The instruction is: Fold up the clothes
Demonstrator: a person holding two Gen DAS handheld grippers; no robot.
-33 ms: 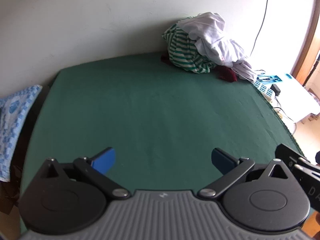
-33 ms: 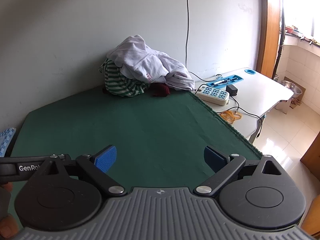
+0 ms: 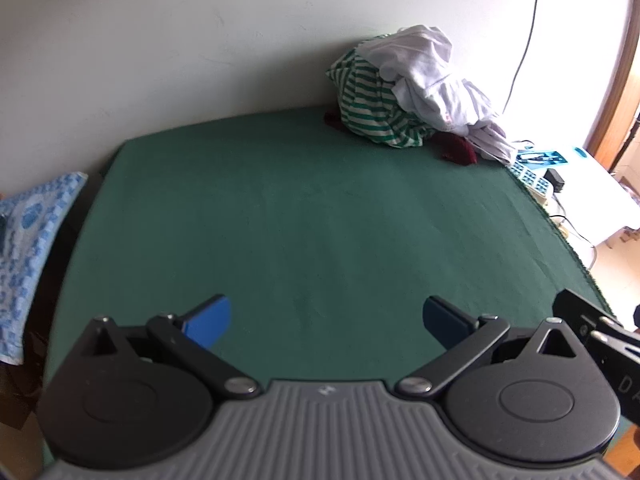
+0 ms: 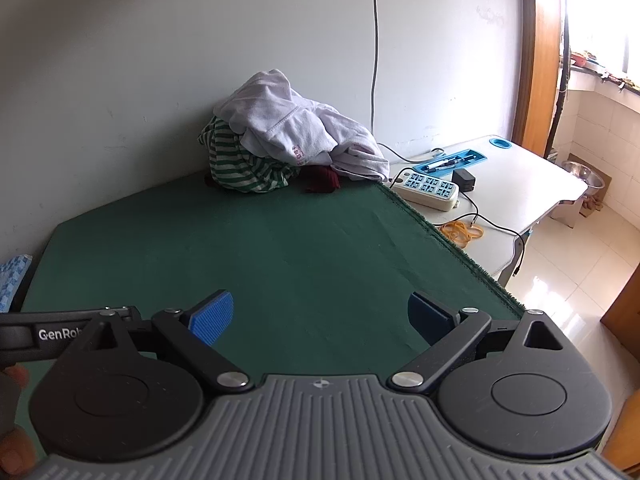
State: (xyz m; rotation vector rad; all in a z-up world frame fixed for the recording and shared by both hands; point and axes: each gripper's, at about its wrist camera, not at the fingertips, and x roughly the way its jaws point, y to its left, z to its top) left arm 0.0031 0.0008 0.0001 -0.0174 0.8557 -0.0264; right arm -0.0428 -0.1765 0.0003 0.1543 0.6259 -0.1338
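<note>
Nothing has moved: both grippers point(image 3: 326, 320) point(image 4: 320, 318) stay spread, empty.

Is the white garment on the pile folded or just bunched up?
Bunched up. The white garment lies crumpled over the striped garment, with no flat folds.

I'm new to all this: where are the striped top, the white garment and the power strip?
Striped top point(image 4: 236, 168): right wrist view, on its green-and-white front.
White garment point(image 4: 280, 124): right wrist view, on the upper fold, atop the pile.
Power strip point(image 4: 428, 190): right wrist view, on its socket face.
</note>
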